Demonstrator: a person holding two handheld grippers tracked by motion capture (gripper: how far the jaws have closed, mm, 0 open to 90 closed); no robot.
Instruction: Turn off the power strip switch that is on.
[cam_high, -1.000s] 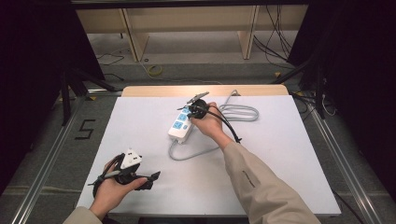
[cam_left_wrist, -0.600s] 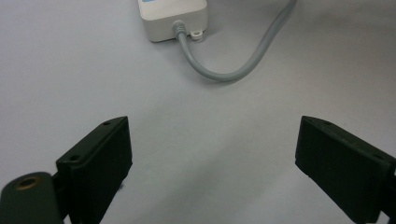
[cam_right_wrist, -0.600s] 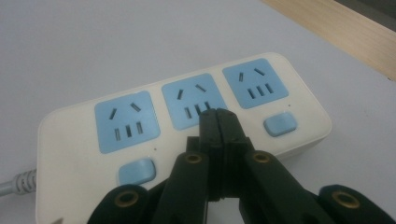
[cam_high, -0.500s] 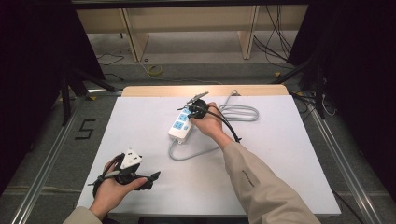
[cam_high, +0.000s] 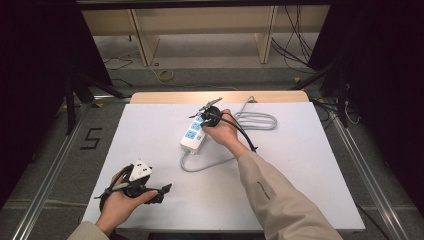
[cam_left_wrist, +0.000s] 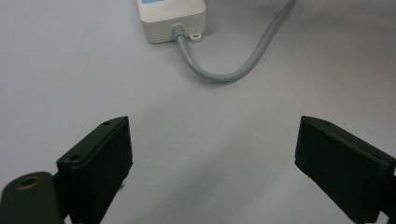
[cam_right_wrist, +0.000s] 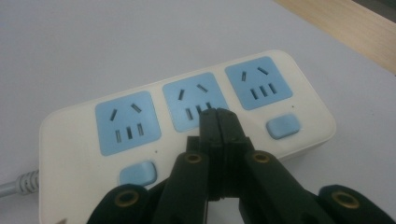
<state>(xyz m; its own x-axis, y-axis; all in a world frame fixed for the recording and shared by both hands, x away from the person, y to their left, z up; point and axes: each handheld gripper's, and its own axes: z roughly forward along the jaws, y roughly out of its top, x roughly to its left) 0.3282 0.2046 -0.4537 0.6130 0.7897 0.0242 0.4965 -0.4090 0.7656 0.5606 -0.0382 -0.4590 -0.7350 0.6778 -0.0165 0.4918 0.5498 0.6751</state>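
- Glossy white plastic power strip (cam_right_wrist: 187, 116), rounded corners, three matte blue socket panels, lies flat mid-table on the smooth white table sheet (cam_high: 310, 165).
- Right gripper (cam_right_wrist: 218, 116): black jaws pinched together, tips over the middle socket.
- Left gripper (cam_left_wrist: 212, 168): jaws spread wide, nothing between, near the thick grey rubbery cable (cam_left_wrist: 233, 70).

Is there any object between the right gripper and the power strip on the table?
No, nothing visible. The right gripper, jaws shut, hangs directly above the middle blue socket of the power strip; its tips hide the switch below. Whether they touch it I cannot tell.
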